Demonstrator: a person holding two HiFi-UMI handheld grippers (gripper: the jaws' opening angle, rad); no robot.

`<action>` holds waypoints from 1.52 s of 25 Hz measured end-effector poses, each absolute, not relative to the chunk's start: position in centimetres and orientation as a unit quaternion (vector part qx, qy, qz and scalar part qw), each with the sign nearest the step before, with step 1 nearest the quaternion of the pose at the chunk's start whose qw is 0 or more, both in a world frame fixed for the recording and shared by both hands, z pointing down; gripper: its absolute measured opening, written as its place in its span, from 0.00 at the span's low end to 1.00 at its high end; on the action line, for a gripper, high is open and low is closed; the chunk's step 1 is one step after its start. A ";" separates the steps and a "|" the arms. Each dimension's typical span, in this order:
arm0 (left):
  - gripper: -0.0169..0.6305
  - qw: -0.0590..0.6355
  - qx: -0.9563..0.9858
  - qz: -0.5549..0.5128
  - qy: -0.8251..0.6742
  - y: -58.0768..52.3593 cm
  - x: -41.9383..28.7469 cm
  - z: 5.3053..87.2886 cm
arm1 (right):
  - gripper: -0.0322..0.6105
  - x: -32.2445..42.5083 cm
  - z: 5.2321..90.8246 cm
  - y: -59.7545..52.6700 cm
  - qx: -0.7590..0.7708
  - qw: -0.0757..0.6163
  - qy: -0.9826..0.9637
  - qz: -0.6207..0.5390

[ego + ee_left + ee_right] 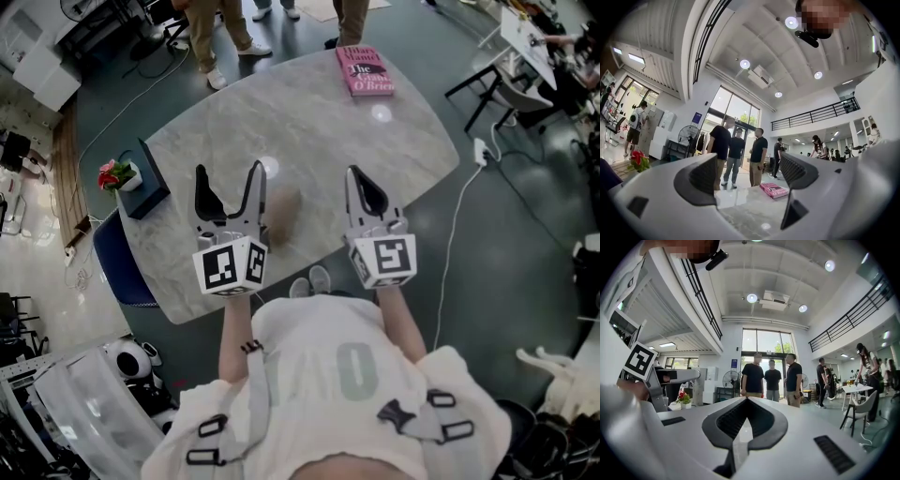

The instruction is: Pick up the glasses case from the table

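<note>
While a pink book [365,70] lay at the far edge of the marble table [394,150], red flowers [111,172] stood in a white pot [131,176] beside a dark box [153,187]. Blurred and brown, the glasses case [284,210] lay on the table just right of the left gripper [229,172], whose jaws stood wide apart and empty. The right gripper [356,178] had its jaws together on nothing.

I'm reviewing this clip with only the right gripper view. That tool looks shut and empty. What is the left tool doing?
Observer: The left tool is open, with its jaws wide apart and nothing between them.
Operator: Is anything on the table ahead of it?
Observer: A pink book lies at the far end of the table.
Operator: And the glasses case?
Observer: I can't make one out. The head view shows only a blurred brown patch on the table, just right of the left tool.
</note>
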State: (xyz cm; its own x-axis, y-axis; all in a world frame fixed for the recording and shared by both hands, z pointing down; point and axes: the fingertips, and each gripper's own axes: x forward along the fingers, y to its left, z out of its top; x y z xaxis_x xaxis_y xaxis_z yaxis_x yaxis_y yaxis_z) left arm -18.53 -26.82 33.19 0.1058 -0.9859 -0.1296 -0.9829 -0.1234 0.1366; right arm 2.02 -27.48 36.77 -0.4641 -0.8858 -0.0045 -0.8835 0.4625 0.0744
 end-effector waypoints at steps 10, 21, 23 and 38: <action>0.64 -0.026 0.742 -0.100 -0.662 -26.5 -18.7 31.7 | 0.05 1.8 37.2 -27.5 0.512 0.015 -0.859 -0.025; 0.64 -0.043 0.781 -0.077 -0.619 -27.9 -16.9 30.9 | 0.05 3.3 37.6 -27.1 0.525 0.022 -0.851 -0.015; 0.64 -0.010 0.811 -0.047 -0.583 -28.5 -15.4 31.9 | 0.05 3.9 37.5 -27.0 0.530 0.027 -0.848 -0.014; 0.64 0.207 0.840 0.226 -0.448 -30.3 -10.2 46.3 | 0.05 4.8 39.7 -25.9 0.528 0.015 -0.849 0.019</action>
State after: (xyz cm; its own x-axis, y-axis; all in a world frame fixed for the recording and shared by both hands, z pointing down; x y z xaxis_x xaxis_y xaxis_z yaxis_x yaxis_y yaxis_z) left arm -10.23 -30.26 46.29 0.4966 -0.6591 0.5648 -0.8461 -0.5129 0.1453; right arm 4.79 -25.91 39.69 -0.4420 -0.8958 0.0463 -0.8970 0.4418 -0.0160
